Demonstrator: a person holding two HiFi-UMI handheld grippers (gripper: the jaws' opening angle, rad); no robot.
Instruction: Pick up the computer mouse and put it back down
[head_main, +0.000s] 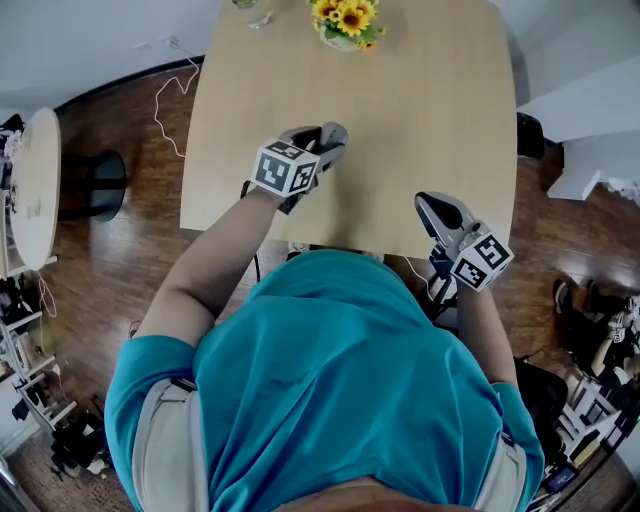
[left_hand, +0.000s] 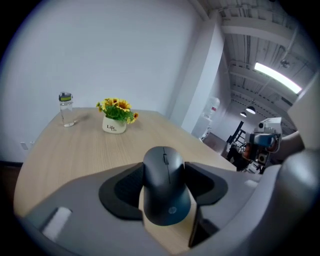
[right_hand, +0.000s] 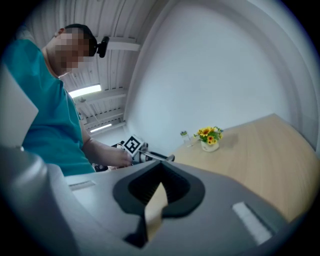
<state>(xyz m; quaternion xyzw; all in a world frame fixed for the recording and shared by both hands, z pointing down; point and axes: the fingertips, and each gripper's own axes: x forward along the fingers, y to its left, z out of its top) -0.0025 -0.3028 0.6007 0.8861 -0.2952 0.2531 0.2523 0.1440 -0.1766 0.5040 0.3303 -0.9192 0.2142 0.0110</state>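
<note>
A dark grey computer mouse (left_hand: 166, 187) sits between the black pads of my left gripper (left_hand: 166, 172), which is shut on its sides. The mouse hangs above the light wooden table (left_hand: 75, 150), its front pointing away from the camera. In the head view the left gripper (head_main: 322, 142) is over the table's near left part. My right gripper (head_main: 434, 206) hovers over the near right edge with nothing in it. In its own view the right gripper (right_hand: 159, 184) has its pads together. The left gripper's marker cube (right_hand: 132, 145) shows beyond it.
A white pot of sunflowers (head_main: 347, 22) stands at the table's far edge, and it also shows as the pot (left_hand: 115, 123) in the left gripper view. A clear water bottle (left_hand: 65, 109) stands left of it. A round side table (head_main: 30, 190) and cables lie on the floor at left.
</note>
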